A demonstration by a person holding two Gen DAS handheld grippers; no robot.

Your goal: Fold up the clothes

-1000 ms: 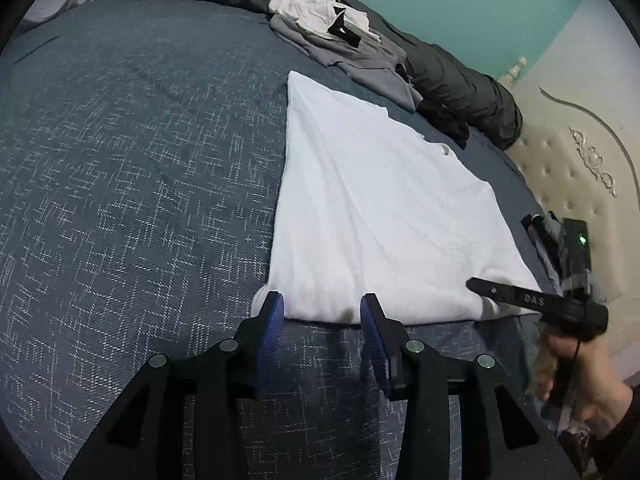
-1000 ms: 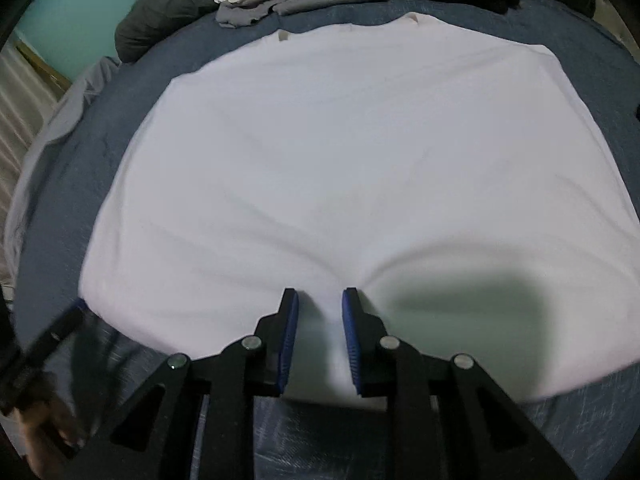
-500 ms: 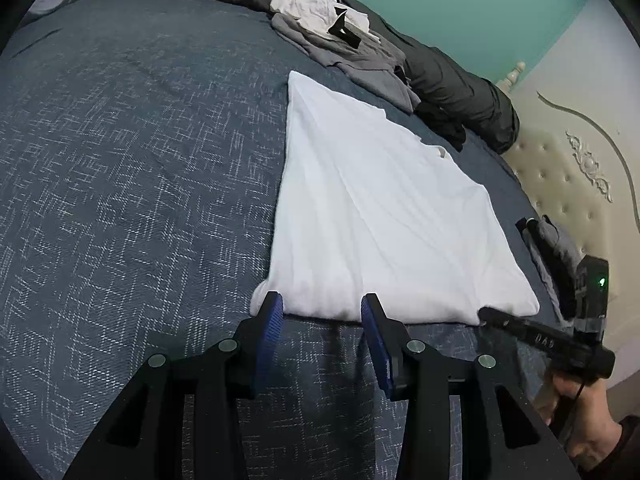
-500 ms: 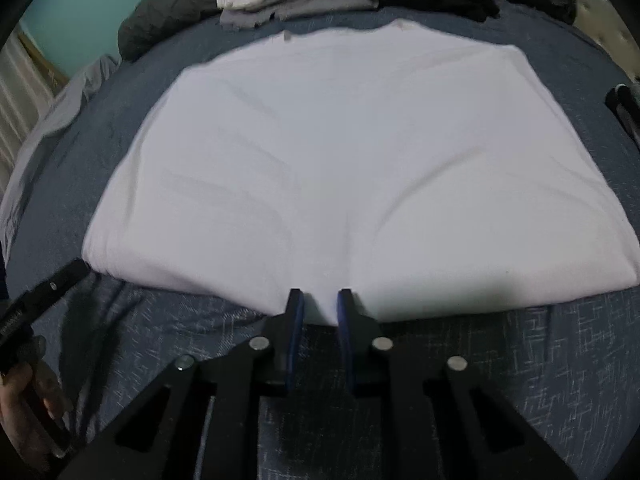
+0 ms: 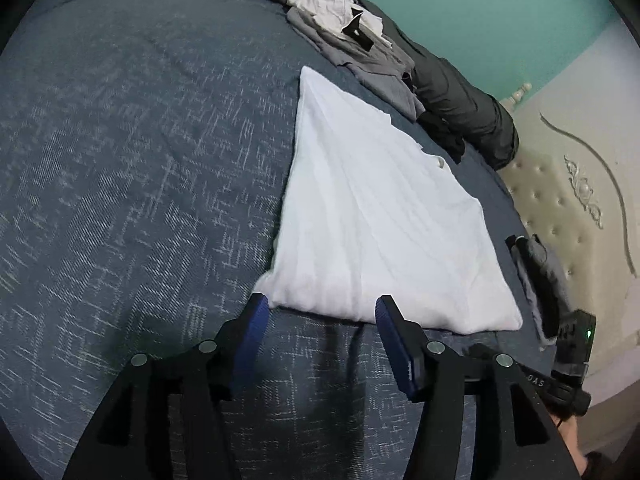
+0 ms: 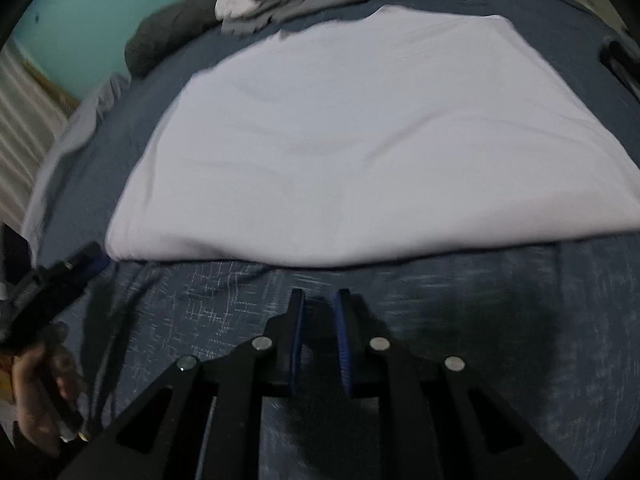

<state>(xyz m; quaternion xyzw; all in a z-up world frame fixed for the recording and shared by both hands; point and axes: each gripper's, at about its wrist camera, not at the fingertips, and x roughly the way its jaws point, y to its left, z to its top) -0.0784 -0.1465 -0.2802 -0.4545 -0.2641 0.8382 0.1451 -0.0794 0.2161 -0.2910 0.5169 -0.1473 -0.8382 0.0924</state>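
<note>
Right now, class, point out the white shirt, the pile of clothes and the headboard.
white shirt (image 5: 376, 232), left wrist view, middle of the cloth.
pile of clothes (image 5: 344, 20), left wrist view, the top of the heap.
headboard (image 5: 568, 200), left wrist view, tufted panel.

Black gripper (image 5: 318, 314) (blue pads (image 5: 249, 332))
</note>
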